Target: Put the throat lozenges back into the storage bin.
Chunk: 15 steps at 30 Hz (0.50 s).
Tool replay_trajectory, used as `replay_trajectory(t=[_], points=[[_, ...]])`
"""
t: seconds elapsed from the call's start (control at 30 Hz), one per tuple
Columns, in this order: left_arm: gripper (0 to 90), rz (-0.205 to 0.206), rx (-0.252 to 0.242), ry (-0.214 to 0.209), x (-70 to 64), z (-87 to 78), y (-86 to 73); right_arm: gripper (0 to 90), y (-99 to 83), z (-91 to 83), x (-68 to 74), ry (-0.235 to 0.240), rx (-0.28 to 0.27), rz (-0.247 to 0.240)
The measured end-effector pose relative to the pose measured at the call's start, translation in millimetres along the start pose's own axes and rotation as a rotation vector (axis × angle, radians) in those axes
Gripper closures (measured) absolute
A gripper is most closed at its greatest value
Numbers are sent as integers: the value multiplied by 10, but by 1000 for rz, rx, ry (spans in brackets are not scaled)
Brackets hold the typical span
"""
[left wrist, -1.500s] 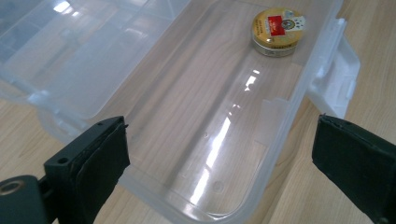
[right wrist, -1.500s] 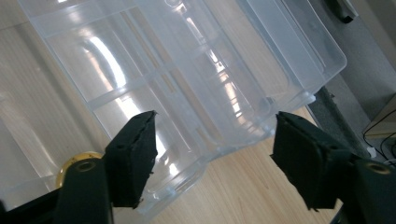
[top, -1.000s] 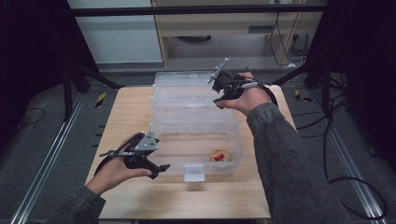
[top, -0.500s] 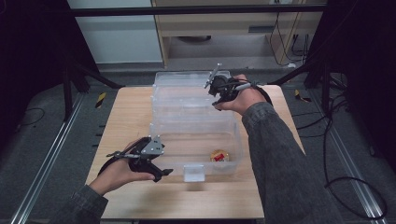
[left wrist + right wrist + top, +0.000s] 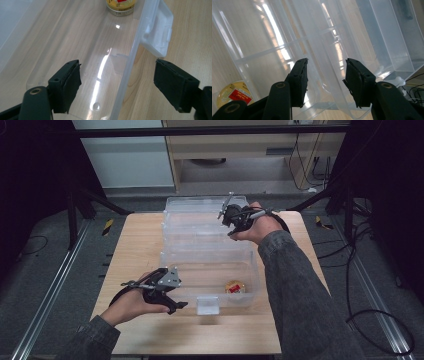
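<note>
While left claw (image 5: 172, 302) stays apart astride bin wall (image 5: 130, 67), right claw (image 5: 325, 80), apart, shifted slightly.

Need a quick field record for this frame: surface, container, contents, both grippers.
surface: wooden table
container: clear plastic box, near wall with a white latch
lid: clear lid behind the box, standing up and open
contents: one small round yellow tin with a red label, in the box by its right end
left gripper: jaws wide open, straddling the box's front wall near the latch, not closed on it
right gripper: jaws open around the lid's edge, a gap showing on each side
</note>
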State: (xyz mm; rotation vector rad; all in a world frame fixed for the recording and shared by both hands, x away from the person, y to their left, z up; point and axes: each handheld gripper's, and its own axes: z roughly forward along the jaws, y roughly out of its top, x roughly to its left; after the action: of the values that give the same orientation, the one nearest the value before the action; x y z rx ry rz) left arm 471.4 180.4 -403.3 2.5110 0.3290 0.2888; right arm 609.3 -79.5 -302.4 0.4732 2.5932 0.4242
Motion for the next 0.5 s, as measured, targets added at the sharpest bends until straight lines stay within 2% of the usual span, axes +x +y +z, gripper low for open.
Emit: replay_trajectory(t=[0.3, 0.5], points=[[260, 14, 29, -10, -3, 49, -40, 543, -15, 93, 5, 21, 14, -28], [312, 37, 44, -16, -15, 75, -44, 560, -40, 107, -3, 20, -1, -31]])
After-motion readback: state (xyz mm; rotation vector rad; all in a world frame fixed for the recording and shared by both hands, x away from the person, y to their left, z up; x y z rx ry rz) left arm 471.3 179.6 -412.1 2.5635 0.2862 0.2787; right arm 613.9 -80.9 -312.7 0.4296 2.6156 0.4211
